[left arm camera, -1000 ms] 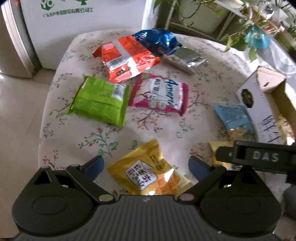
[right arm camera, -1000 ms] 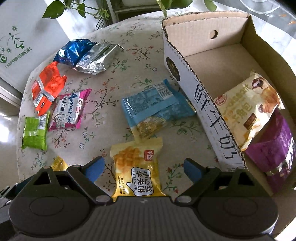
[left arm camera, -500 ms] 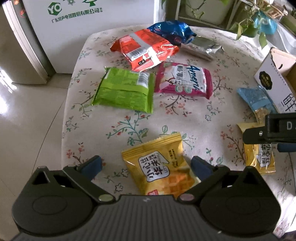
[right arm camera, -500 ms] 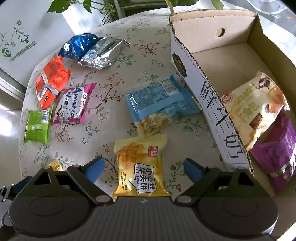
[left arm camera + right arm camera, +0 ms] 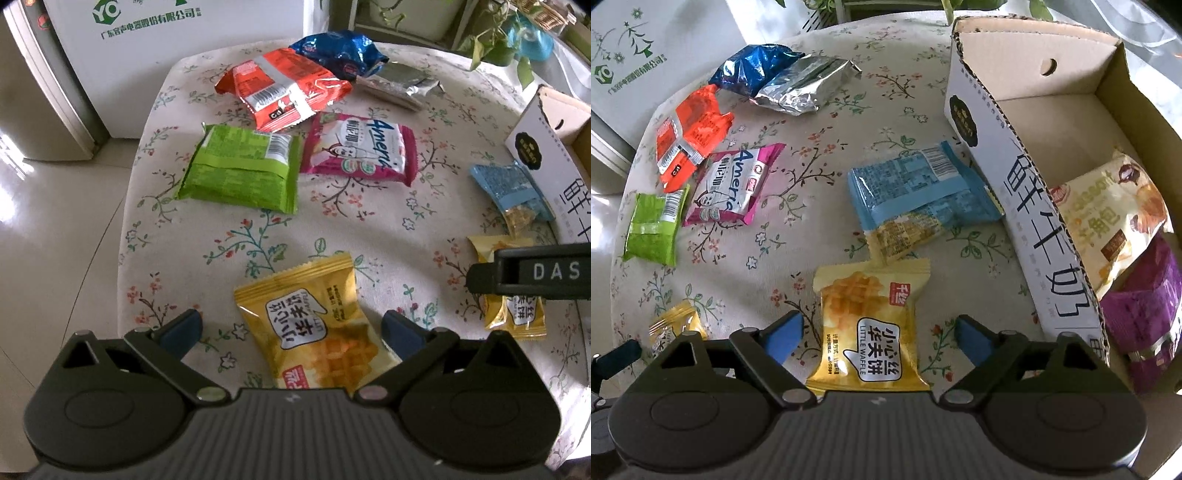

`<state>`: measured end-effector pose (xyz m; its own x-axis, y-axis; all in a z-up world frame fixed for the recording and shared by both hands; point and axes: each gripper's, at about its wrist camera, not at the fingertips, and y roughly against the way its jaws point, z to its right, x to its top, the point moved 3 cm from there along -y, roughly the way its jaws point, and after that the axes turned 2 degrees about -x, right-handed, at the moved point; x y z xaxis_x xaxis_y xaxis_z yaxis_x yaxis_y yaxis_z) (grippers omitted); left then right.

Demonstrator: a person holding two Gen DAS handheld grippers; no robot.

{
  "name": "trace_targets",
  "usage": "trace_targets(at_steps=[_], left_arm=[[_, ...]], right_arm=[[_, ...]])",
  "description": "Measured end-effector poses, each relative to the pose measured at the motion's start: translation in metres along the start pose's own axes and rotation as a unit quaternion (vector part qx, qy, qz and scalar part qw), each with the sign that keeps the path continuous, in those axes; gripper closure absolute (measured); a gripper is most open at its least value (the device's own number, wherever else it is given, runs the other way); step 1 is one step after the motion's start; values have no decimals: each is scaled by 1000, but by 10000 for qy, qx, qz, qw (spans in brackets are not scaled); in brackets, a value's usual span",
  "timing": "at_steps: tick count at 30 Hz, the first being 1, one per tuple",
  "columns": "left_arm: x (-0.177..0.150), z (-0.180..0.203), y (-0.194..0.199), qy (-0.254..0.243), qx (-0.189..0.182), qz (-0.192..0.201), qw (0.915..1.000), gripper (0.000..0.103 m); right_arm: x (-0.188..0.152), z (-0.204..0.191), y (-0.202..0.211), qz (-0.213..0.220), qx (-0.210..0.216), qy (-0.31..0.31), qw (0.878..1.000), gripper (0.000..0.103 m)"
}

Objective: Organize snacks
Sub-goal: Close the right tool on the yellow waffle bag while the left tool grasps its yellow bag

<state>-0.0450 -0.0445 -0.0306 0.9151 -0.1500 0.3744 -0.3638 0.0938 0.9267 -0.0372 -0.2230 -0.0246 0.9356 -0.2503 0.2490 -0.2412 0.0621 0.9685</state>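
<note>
Both wide-parted jaws now lower over their yellow waffle packets, each packet between pads, ungripped.

The left gripper points steeply down, blue pads spread wide, one at about 8 o'clock and the other at 4 o'clock in its own view — its jaws have just been opening. The right gripper also points steeply down, pads apart at 8 and 4 o'clock — its jaws have just been closing a little, pressing on nothing.
</note>
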Motion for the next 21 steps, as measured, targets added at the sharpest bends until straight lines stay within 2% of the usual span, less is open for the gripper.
trace_targets(at_steps=[4, 7, 8, 9, 10, 11, 21], left_arm=[[-1, 1, 1, -27, -26, 29, 10000, 2], [-2, 5, 5, -114, -43, 127, 9998, 9], [-2, 7, 7, -174, -50, 192, 9997, 16], [-2, 9, 10, -245, -106, 262, 9993, 27], [-1, 11, 12, -278, -165, 299, 9990, 30], [-1, 13, 14, -298, -171, 321, 9989, 39], [5, 5, 18, -30, -427, 354, 9985, 49]], right_arm=[[-1, 0, 2, 76, -70, 84, 9999, 18], [-1, 1, 4, 152, -79, 147, 9997, 27], [0, 2, 6, 183, -59, 177, 9997, 32], [0, 2, 7, 205, -33, 197, 9996, 37], [0, 2, 8, 225, -1, 216, 9995, 39], [0, 2, 9, 243, 24, 227, 9994, 44], [3, 4, 21, 381, 430, 94, 9983, 51]])
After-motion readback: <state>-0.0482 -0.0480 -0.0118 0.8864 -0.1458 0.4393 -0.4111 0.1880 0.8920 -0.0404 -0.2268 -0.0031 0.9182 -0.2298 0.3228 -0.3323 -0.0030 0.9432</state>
